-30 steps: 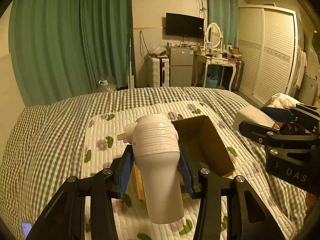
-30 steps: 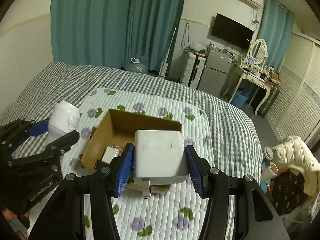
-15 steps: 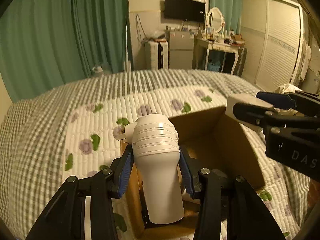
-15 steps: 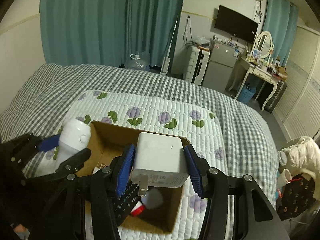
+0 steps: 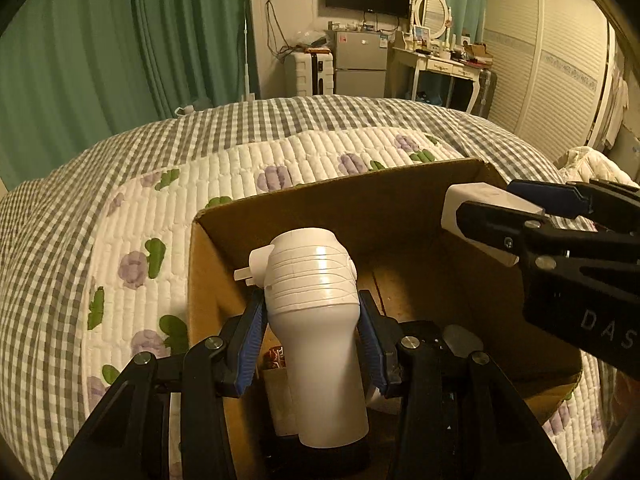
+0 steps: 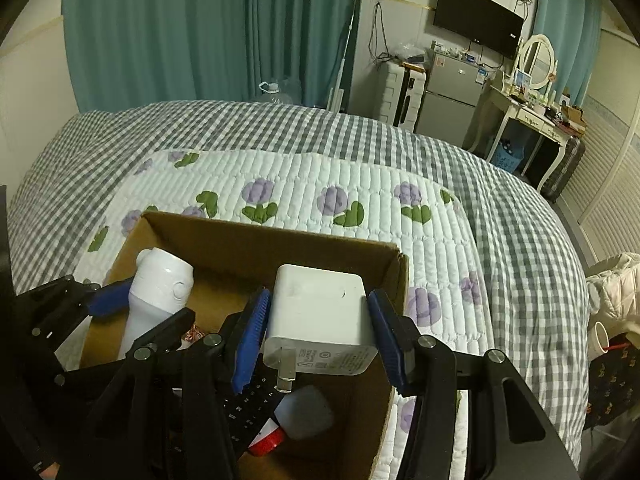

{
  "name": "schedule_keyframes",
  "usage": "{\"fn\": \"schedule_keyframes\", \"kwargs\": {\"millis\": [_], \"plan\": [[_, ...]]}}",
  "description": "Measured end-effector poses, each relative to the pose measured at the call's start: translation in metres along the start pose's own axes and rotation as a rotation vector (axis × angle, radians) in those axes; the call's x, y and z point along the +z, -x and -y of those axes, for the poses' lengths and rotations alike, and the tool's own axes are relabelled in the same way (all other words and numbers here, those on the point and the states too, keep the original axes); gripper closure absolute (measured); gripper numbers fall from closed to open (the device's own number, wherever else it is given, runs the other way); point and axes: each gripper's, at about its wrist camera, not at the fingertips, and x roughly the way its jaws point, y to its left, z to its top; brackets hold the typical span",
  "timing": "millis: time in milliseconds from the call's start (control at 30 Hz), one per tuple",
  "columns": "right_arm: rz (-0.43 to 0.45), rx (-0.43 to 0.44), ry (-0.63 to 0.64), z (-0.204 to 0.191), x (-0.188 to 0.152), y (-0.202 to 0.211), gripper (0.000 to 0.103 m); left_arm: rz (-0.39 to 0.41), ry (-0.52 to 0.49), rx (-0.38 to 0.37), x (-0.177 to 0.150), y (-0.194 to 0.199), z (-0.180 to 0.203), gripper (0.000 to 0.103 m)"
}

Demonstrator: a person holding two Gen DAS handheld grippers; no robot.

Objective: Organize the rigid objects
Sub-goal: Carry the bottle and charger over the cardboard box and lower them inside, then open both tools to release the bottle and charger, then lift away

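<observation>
While the bed (image 6: 280, 136) w/ its floral quilt (image 6: 360, 184) shows no loose items in either view, the cardboard box (image 6: 256, 236) on the quilt already holds a keyboard (image 6: 250, 404), a red-capped bottle (image 6: 296, 420) & other bits. Left hand-held gripper (image 5: 310, 344) is clamped on a white cylindrical device (image 5: 316, 320), low inside the box's left side. Right hand-held gripper (image 6: 316, 332) grips a white charger (image 6: 320, 316), over the right side. Judgement: nearly done; both drops left.

Home bedroom: bed with gray-checked cover (image 6: 500, 216), floral quilted pad (image 6: 360, 184), teal curtains (image 6: 208, 28), wall TV (image 6: 478, 18), vanity table with oval mirror (image 6: 538, 60), louvered wardrobe (image 5: 560, 60).
</observation>
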Motion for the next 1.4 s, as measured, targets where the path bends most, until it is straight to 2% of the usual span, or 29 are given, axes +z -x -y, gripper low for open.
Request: {"fn": "schedule_keyframes", "kwargs": {"millis": [200,300,667,867,967,1200,1400], "plan": [[-0.010,0.018,-0.023,0.005,-0.002,-0.007,0.052,-0.012,-0.002,-0.002,0.003,-0.004,0.005,0.054],[-0.009,0.028,-0.018,0.004,-0.002,-0.007,0.052,0.002,-0.012,0.024,0.003,-0.001,0.006,0.035],[-0.001,0.033,-0.023,0.006,0.003,-0.007,0.052,0.044,0.009,0.060,0.001,0.016,-0.005,0.034],[-0.029,0.039,-0.042,0.007,0.006,-0.020,0.052,0.059,0.018,0.060,0.001,0.018,-0.009,0.034],[0.005,0.016,-0.075,0.011,0.009,-0.014,0.041,0.059,0.025,0.058,0.001,0.021,-0.011,0.034],[0.055,0.001,-0.071,0.010,0.020,0.028,0.041,0.096,0.036,0.074,0.007,0.064,-0.011,0.034],[0.135,-0.013,-0.061,0.010,0.027,0.107,0.041,0.195,0.036,0.086,0.017,0.145,-0.007,0.034]]}}
